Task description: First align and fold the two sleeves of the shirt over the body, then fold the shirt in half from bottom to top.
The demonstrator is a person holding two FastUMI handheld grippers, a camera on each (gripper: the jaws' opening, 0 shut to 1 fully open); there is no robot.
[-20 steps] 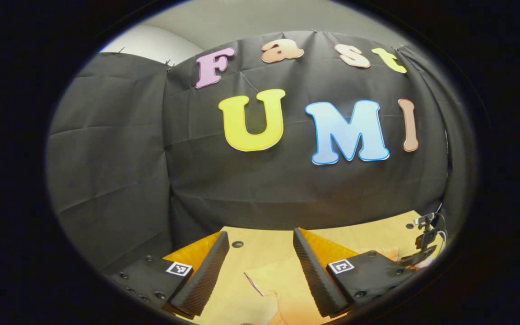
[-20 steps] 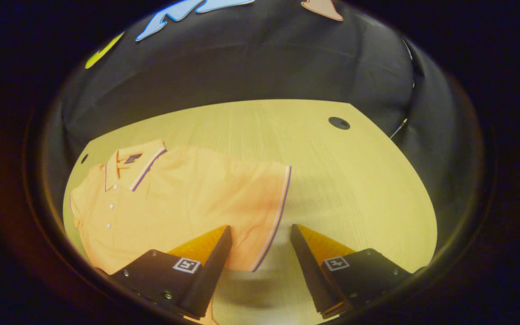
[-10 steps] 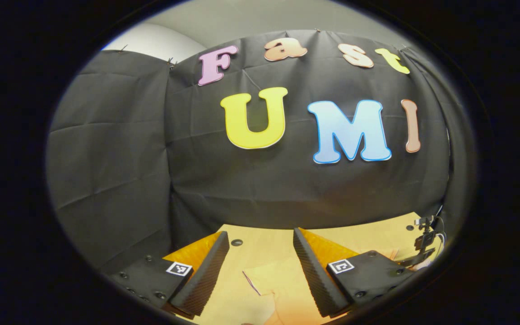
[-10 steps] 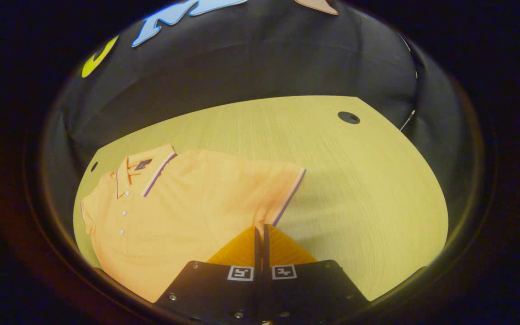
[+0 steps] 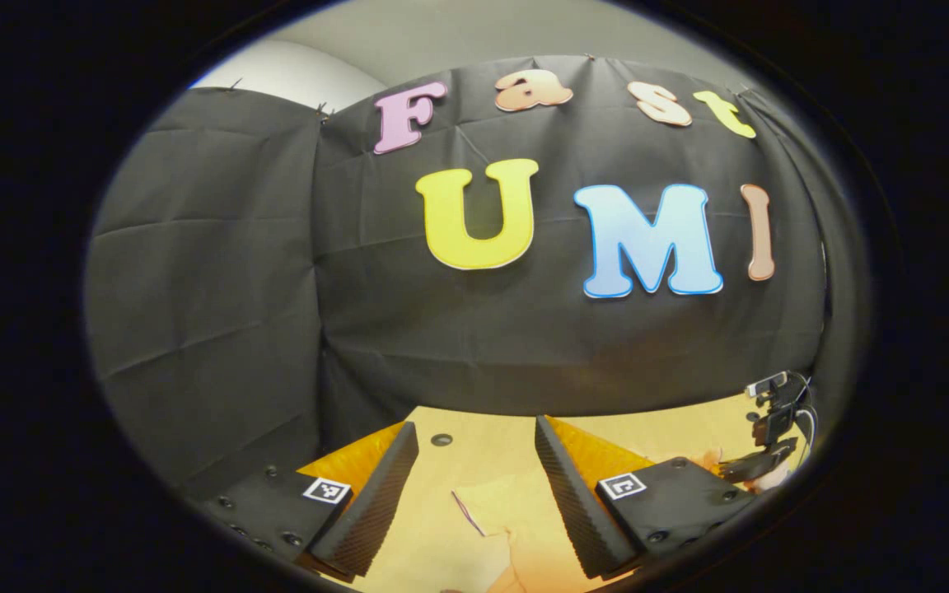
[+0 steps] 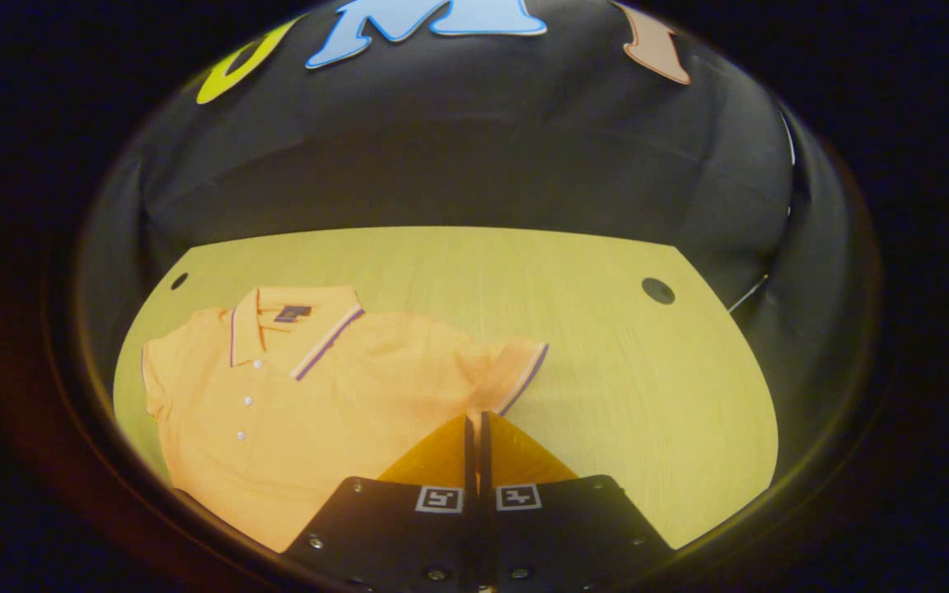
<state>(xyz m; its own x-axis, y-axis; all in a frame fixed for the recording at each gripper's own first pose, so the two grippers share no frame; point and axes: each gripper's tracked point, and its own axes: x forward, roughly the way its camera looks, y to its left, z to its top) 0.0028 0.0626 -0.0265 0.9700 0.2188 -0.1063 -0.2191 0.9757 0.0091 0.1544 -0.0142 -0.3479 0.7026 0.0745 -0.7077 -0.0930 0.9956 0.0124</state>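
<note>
Since a second ago our right claw (image 6: 474, 428) has gone from wide open to closed on the shirt's sleeve (image 6: 511, 375), and the sleeve edge has drawn in toward the shirt's body, bunching there. Our left claw (image 5: 474, 478) has barely shifted; its view has drifted slightly.

Counter (image 6: 606, 362): pale wood grain, lit yellowish, with a dark round hole (image 6: 657, 290) near its far right corner and a smaller one (image 6: 179, 281) at the far left. Black cloth wall (image 6: 458, 156) closes the booth behind and to both sides; above it, in the left gripper view, a strip of plain pale wall (image 5: 458, 33).

Shirt (image 6: 293, 412): orange polo, lying flat, front up, collar (image 6: 293, 325) toward the far side, buttons showing, dark trim on collar and sleeve cuff. It takes up the left half of the counter in the right gripper view.

Right claw: fingers pressed together with the sleeve's fabric pinched between them, just below the cuff.

Left claw: fingers spread wide, gripping nothing, above a corner of orange cloth (image 5: 499, 515) on the counter.

At the right edge of the left gripper view, the other gripper with its cables (image 5: 775, 428).
</note>
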